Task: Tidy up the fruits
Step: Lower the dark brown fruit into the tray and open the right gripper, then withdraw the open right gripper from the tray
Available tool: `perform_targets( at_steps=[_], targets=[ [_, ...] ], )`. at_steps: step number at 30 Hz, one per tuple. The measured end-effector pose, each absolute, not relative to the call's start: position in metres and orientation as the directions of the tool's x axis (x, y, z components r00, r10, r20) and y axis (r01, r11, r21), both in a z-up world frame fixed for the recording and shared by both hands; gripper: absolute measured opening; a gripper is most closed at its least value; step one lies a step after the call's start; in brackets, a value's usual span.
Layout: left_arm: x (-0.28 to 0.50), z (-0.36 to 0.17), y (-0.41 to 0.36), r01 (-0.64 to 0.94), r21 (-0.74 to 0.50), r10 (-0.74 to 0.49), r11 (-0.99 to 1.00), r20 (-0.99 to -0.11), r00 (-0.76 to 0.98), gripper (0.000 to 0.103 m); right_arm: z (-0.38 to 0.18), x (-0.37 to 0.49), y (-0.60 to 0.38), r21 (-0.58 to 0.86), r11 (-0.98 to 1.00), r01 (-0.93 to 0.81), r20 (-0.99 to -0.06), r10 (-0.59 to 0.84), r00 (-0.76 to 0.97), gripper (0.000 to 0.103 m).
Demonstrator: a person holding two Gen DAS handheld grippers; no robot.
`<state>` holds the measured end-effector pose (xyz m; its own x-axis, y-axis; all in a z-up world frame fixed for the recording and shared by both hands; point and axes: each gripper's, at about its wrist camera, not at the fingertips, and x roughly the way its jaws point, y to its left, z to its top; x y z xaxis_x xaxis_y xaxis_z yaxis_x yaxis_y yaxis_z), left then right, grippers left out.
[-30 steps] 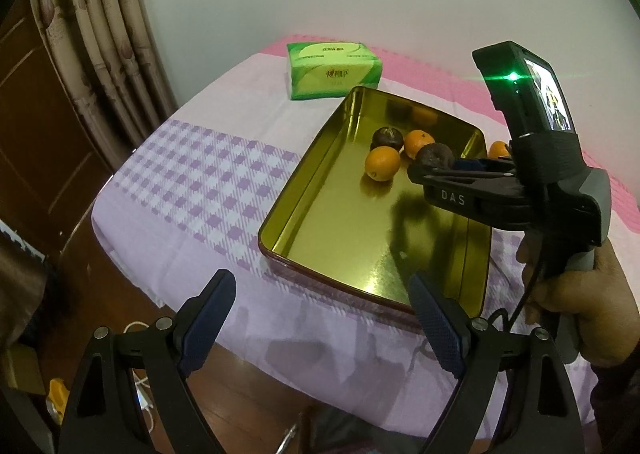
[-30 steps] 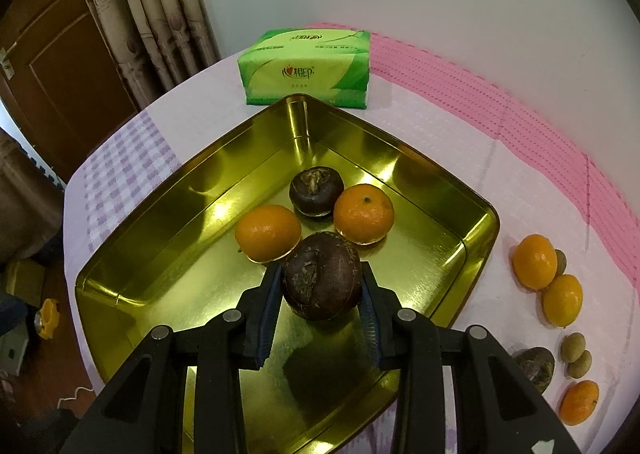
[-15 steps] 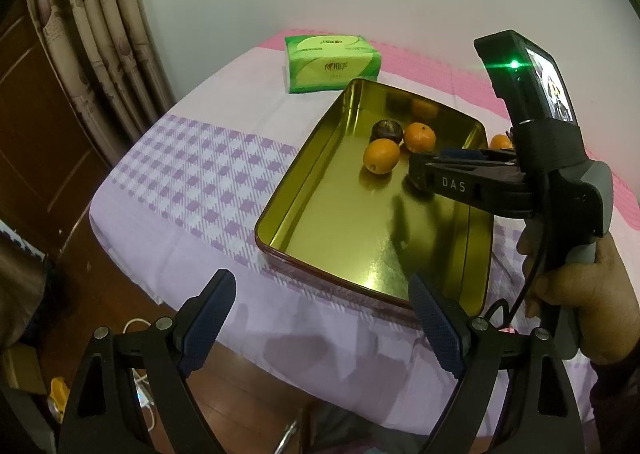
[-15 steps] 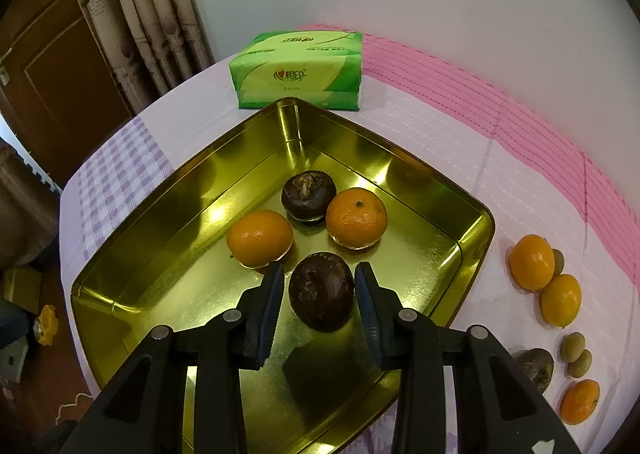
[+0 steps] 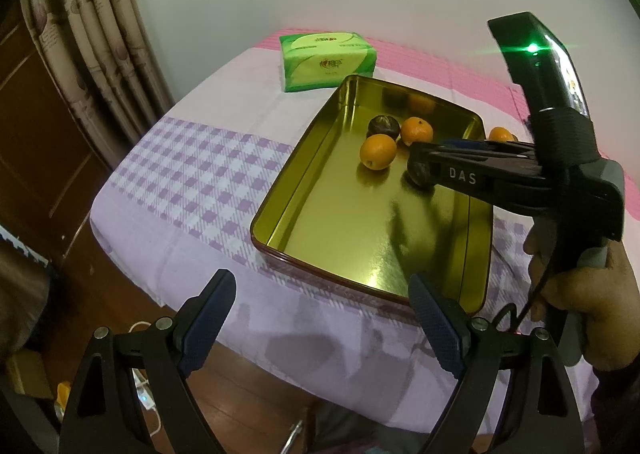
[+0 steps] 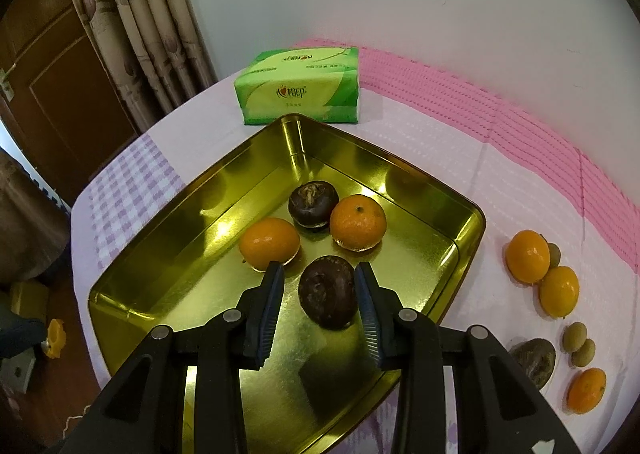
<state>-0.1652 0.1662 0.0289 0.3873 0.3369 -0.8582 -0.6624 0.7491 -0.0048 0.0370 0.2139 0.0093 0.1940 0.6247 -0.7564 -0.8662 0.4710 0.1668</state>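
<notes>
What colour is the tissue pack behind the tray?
Green, lighter green on top, with a small red logo on the tissue pack; the right wrist view shows it best.

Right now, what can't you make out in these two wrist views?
- Left wrist view: the dark fruit just placed is mostly hidden behind the right gripper; contact with its fingers unreadable there.
- Left wrist view: loose fruit beyond the gold tray hidden by that gripper, except one orange.
- Right wrist view: the brown item beside the tray is partly covered by the gripper frame; identity unclear.
</notes>
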Motion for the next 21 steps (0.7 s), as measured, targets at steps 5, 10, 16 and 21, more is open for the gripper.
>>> perform_targets(
  at_steps=[5,10,16,21],
  targets=[
    [-0.164,0.029,0.166,-0.66,0.002,0.341,0.751,-0.857,0.386,0.088,0.019,0.031,0.204,0.185,0.469,-0.863,-0.731,0.652,0.198,0.037],
    [-0.164,0.03,0.163,-0.655,0.018,0.354,0.755,-0.852,0.385,0.088,0.028,0.027,0.187,0.219,0.471,-0.855,-0.7,0.686,0.198,0.045],
    [-0.163,0.031,0.158,-0.647,0.044,0.374,0.762,-0.844,0.384,0.088,0.035,0.021,0.162,0.244,0.479,-0.843,-0.676,0.708,0.206,0.05],
    [-0.161,0.032,0.153,-0.639,0.067,0.391,0.766,-0.838,0.381,0.088,0.036,0.024,0.136,0.266,0.5,-0.824,-0.663,0.716,0.221,0.052]
  ],
)
